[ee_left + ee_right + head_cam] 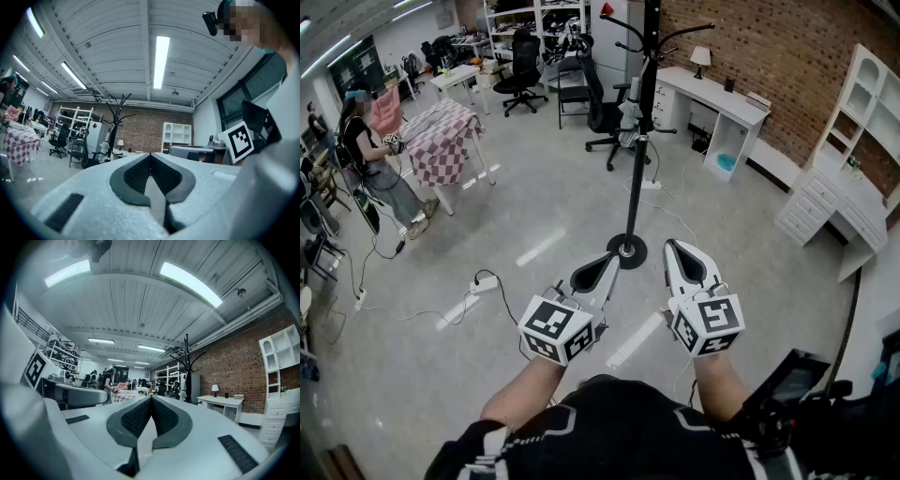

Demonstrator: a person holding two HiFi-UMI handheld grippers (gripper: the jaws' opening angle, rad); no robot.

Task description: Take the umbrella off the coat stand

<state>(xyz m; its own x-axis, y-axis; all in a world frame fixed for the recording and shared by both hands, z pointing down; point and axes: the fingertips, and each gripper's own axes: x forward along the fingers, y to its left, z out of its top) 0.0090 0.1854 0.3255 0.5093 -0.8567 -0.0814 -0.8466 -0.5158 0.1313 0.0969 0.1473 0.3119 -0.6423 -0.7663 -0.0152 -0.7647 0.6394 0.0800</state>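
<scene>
**Before you can lift anything, close in on the stand**

Since both tools are shut tight with nothing between their jaws, you are at the approach, not the grasp; the left tool [611, 256] and the right tool [673, 247] point level, side by side, toward the coat stand [639, 150], which rises well ahead of you on the open floor. The umbrella [630, 116], as far as I can judge, is the pale bundle hanging against the pole about halfway up, below the hook arms; it is too small here to show a handle or strap.

Walk up until it sits right before one tool; open that tool wide only then; take the umbrella round its body or handle, whichever shows, and close firmly. Lift upward first so it clears its hook, then draw it toward you; a sideways pull would likely rock the thin pole on its round base [626, 251]. Keep the other tool free to steady the pole; mind the cable [673, 216] on the floor near the base as you step.
</scene>
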